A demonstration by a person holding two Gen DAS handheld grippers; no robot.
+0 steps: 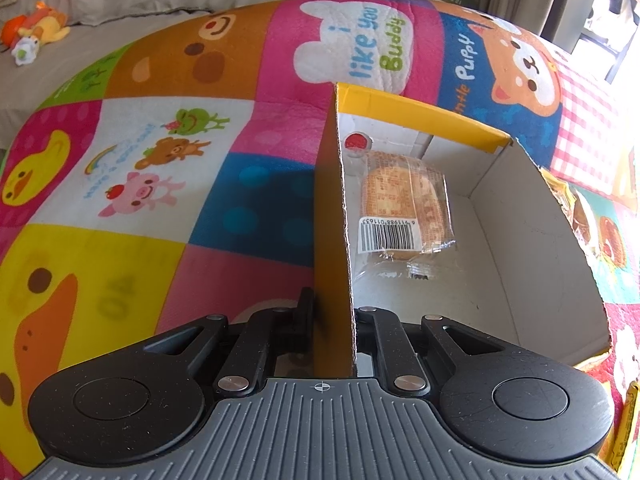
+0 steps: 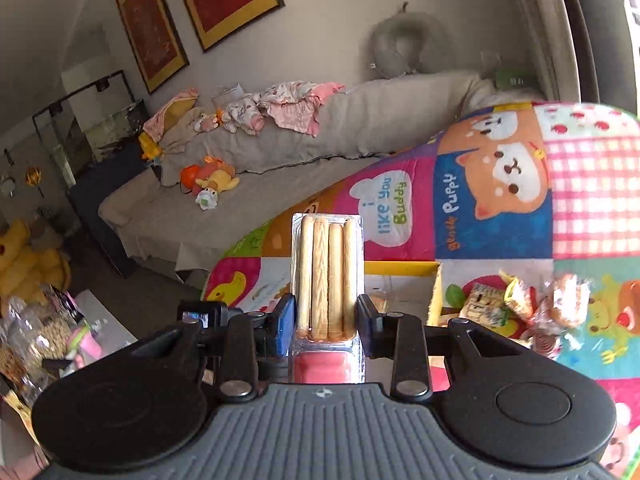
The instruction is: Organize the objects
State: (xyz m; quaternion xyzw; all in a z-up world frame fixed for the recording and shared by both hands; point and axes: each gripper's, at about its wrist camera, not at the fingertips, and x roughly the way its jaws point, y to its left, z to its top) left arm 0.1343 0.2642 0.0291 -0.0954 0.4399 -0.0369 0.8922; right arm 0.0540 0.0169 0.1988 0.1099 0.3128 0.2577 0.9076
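Left gripper (image 1: pixel 333 312) clamped shut on the near wall of a yellow cardboard box (image 1: pixel 416 106), pads mostly hidden behind the cardboard edge. Right gripper (image 2: pixel 326 316) squeezed around a clear pack of biscuit sticks (image 2: pixel 327 276), held up well above the play mat (image 2: pixel 496 232). Readable stuff: "i like you Buddy" in a white cloud on the mat, "gentle Puppy" next to the cartoon dog, plus a barcode starting 6 911988 on the wrapped pastry (image 1: pixel 404 204) lying inside the box against the left wall. Smaller print on that wrapper too tiny to read. Pack itself: four pale tan sticks side by side in a see-through tray, with a pink block at the bottom end, cut off by the gripper body. Loose wrapped snacks (image 2: pixel 524 300) piled on the mat right of the box, blurry, labels unreadable. Box interior plain white, right wall torn along the top.
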